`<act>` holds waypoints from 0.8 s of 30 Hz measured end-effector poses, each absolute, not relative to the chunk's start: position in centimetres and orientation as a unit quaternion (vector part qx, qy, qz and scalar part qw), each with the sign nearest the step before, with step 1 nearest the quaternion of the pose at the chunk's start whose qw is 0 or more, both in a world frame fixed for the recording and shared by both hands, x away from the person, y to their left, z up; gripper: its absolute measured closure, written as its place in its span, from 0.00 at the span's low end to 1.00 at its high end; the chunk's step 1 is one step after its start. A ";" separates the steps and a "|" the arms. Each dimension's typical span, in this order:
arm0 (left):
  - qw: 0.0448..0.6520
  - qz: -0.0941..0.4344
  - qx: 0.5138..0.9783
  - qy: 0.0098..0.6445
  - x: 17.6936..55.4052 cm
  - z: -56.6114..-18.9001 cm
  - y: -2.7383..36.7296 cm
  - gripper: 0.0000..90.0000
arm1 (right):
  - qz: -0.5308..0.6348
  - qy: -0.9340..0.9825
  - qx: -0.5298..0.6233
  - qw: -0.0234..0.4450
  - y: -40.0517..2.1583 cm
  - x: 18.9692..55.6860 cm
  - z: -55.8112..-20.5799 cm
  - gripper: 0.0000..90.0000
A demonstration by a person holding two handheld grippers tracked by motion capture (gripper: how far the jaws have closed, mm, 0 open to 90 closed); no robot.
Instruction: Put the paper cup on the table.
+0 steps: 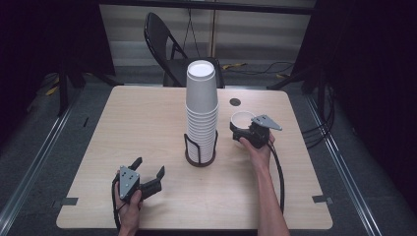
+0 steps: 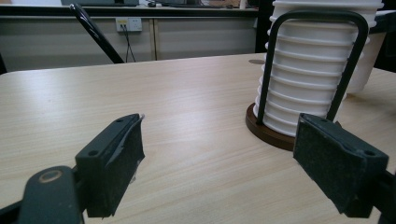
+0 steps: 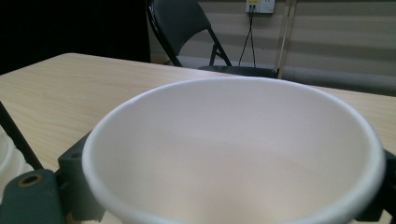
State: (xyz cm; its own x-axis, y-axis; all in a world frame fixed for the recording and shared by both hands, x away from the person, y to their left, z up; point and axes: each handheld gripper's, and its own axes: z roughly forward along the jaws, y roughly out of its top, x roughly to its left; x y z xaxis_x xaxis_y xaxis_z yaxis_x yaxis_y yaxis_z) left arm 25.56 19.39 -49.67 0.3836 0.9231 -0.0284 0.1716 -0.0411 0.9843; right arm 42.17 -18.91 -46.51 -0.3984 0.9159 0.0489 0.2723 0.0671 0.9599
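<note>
Reaching forward over the wooden table, the right gripper clasped a white paper cup beside the racked cup stack; the left gripper rested near the front edge, jaws spread.

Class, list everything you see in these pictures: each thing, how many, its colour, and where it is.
Table: one, light wood, centre.
Cup stack: one, white, upside down in the holder, table middle.
Holder: one, dark wire on a brown base, around the stack.
Single cup: one, white, upright, right of the stack, in the right tongs.
Folding chair: one, black, behind the table.
Round dark spot: one, far table side.
Left tongs: black, open, near-left.
Right tongs: black, shut on the cup.
</note>
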 end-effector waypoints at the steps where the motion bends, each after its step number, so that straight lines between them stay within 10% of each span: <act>1: 0.541 0.347 0.633 0.433 25.6 -49.7 19.4 0.18 | 0.516 0.660 0.451 0.309 -18.9 42.2 -46.7 0.11; 24: 0.537 0.349 0.635 0.432 25.6 -49.6 19.3 0.18 | 0.489 0.681 0.463 0.288 -19.0 40.7 -47.8 0.12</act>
State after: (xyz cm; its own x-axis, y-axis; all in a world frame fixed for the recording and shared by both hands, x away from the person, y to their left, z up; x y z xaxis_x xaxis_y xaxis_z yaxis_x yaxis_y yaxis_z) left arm 25.56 19.33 -49.65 0.3828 0.9236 -0.0212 0.1730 -0.0491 0.9837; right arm 40.72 -19.03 -47.77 -0.4058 0.9119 0.0615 0.3491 0.0924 0.9325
